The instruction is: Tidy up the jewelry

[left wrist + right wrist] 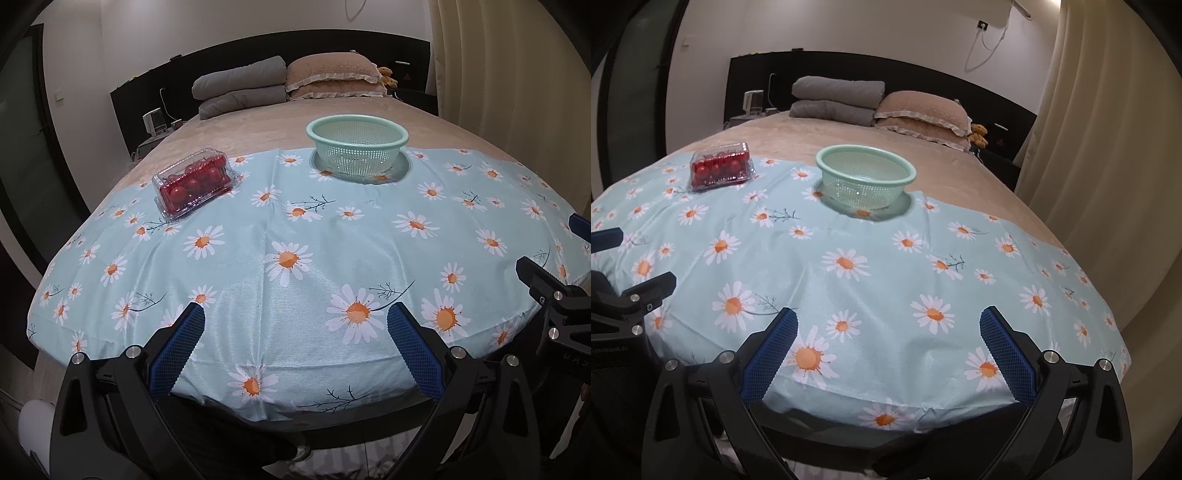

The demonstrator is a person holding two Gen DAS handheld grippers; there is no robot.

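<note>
Bedroom scene: daisy-print cloth [295,236] spread over the foot of a beige bed [266,125], grey folded blankets [240,90] and frilled pillows [332,77] stacked by the dark headboard. Clear clamshell box [195,183] packed with red round pieces, lid closed, resting on the cloth's far left, long axis slanting from near-left to far-right in the left wrist view. Mint-green perforated basket [357,147] upright at the cloth's far edge, well apart from the box. Left gripper [295,319] and right gripper [888,321] low over the near edge, jaws spread wide, holding nothing.
</note>
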